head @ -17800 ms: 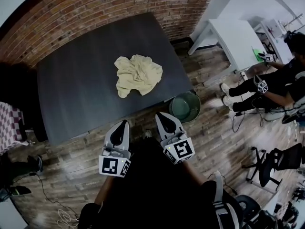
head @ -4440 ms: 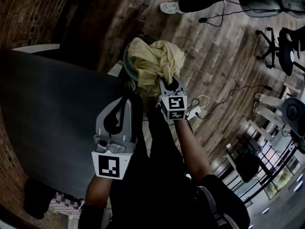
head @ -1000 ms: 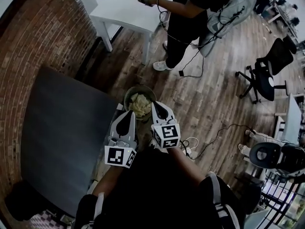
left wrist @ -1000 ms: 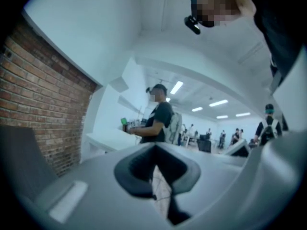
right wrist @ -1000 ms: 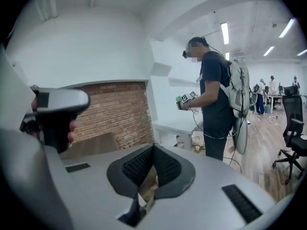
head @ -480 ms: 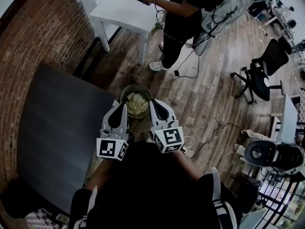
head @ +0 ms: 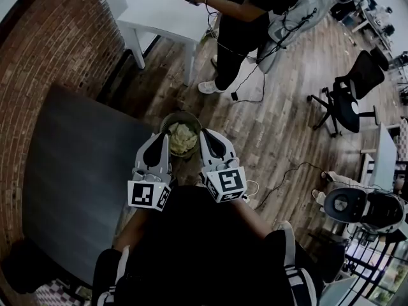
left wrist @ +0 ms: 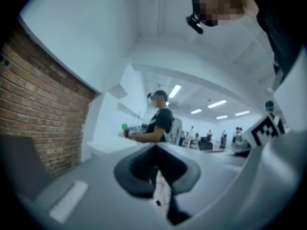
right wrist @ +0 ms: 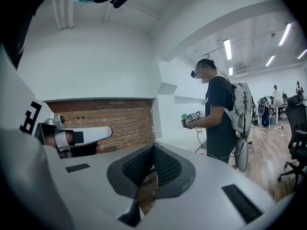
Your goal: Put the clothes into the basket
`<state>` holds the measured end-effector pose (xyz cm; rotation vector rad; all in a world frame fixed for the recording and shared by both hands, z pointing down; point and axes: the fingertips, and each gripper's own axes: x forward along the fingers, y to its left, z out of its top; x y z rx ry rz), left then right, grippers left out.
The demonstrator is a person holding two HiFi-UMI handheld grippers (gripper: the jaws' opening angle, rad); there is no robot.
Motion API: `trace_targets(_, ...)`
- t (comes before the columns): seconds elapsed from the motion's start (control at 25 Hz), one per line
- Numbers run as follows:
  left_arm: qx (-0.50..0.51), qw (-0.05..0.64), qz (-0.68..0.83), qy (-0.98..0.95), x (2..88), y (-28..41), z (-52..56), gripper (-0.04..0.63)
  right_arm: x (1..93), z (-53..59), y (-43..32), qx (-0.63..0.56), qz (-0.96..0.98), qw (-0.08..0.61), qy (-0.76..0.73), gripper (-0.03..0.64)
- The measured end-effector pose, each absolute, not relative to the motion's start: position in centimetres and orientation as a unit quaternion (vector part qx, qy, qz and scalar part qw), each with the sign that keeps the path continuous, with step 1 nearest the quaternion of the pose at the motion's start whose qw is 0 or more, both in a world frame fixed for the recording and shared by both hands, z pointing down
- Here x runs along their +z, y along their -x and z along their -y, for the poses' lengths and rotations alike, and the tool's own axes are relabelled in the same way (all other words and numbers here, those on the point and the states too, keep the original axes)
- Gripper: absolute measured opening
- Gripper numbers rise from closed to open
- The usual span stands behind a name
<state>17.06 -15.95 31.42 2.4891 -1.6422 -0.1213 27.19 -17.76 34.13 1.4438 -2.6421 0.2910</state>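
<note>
Pointing forward side by side, the left gripper [head: 164, 138] and right gripper [head: 204, 134] hang with jaws clenched on nothing, flanking the green basket [head: 168, 120] where the pale yellow clothes [head: 182, 139] lie bundled.

I hold my left tongs [head: 164, 138] and my right tongs [head: 205, 135] side by side before my body, about level, tips pointing away from me. The 2 have their jaws pressed together, nothing between them.
</note>
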Motion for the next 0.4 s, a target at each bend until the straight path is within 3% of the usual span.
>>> trace_targets(0.4,-0.041,0.077,0.545,-0.834,31.6,-16.2,17.1,0.005,33.8,18.5,-25.8,0.088,0.875,0.057,-0.474,0.005)
